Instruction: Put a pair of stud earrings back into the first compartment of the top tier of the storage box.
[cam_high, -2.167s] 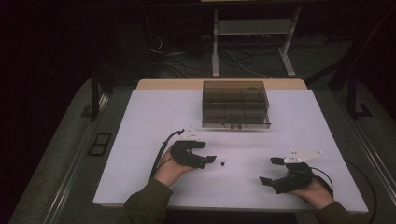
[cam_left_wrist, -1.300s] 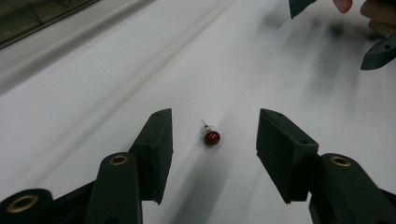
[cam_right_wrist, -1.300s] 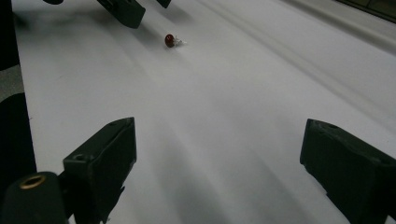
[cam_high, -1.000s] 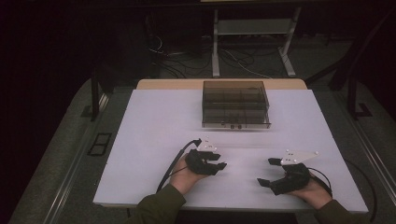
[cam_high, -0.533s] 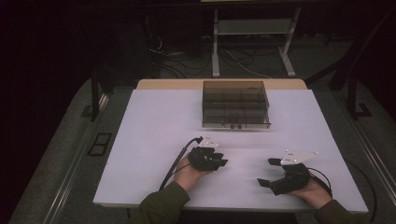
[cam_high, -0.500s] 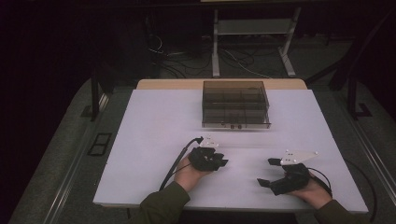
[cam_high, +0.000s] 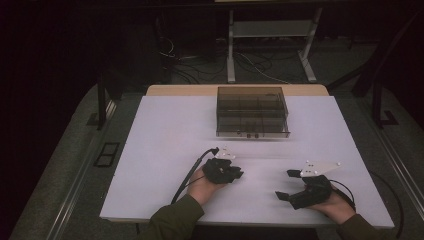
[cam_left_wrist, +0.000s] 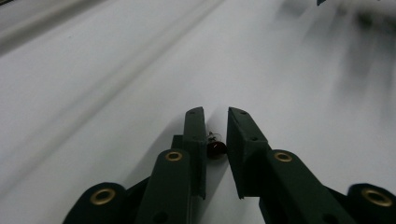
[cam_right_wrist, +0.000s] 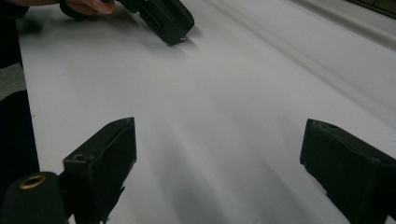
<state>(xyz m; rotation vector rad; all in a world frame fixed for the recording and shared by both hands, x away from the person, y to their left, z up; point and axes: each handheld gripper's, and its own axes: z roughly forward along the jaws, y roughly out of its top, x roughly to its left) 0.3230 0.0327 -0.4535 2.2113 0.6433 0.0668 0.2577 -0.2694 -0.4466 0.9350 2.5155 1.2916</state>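
Small dark-red part (cam_left_wrist: 216, 148), rounded with thin wire legs at its far end (perhaps a tiny electronic component, though the left gripper view is too blurred to say), lies on the white table (cam_high: 165, 135) between the jaws of the left gripper (cam_left_wrist: 215, 122). Those jaws stand nearly closed around it: the part seems to touch the left jaw, while a thin sliver of gap shows at the right jaw, so a firm grip cannot be confirmed.

The risk from here is a poor pinch. The part is small and round-bodied, and it sits well back from the jaw tips; if the jaws close off-centre it could squirt out sideways, roll on the smooth table, or be caught by its legs alone and bend them. Lifting before the jaws fully meet it would simply leave it behind.

The right gripper (cam_right_wrist: 217, 154) rests low over bare table near the front edge, jaws spread wide and holding nothing, well apart from the left gripper (cam_high: 235, 174).

In the high view the part is hidden under the left gripper. The clear compartment box (cam_high: 252, 111) stands farther back on the table; its dividers show, but what its compartments hold is too dim to make out.
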